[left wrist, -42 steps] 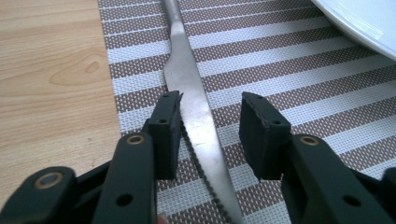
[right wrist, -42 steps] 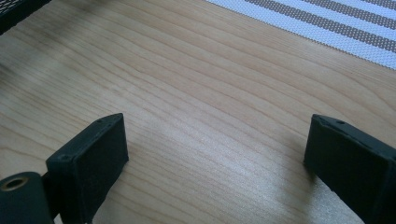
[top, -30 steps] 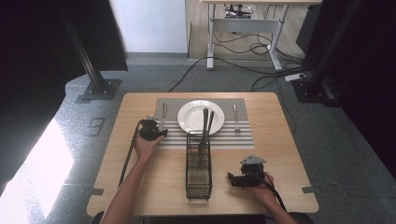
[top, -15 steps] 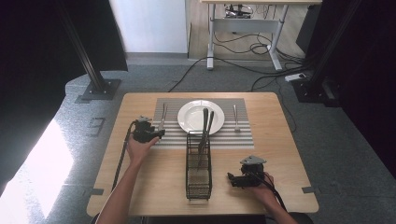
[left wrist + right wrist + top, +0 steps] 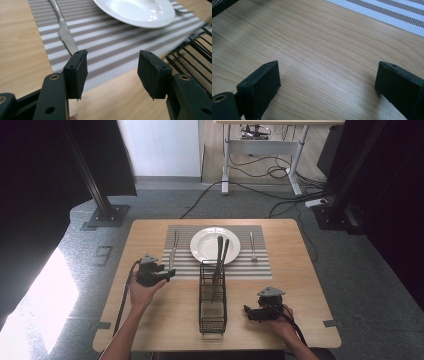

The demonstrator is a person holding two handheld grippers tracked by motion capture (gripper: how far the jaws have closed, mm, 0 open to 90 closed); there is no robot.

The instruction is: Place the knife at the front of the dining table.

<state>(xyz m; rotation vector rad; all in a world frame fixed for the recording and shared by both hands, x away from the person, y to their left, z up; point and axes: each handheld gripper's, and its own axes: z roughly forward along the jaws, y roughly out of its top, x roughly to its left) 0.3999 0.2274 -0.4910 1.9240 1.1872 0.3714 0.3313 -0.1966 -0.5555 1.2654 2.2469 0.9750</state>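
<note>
Gaping wide with nothing between them, the left gripper has just been opening its jaws, and the knife lies on the striped mat just ahead, left of the white plate; the wire basket stands mid-table, and the right gripper sits spread over bare table

I'm working in a lab or recording studio, not a home. The wooden surface I sit at stands on grey carpet, flanked by black metal stands and dark curtains. Cables trail across the floor toward a height-adjustable desk behind.
</note>
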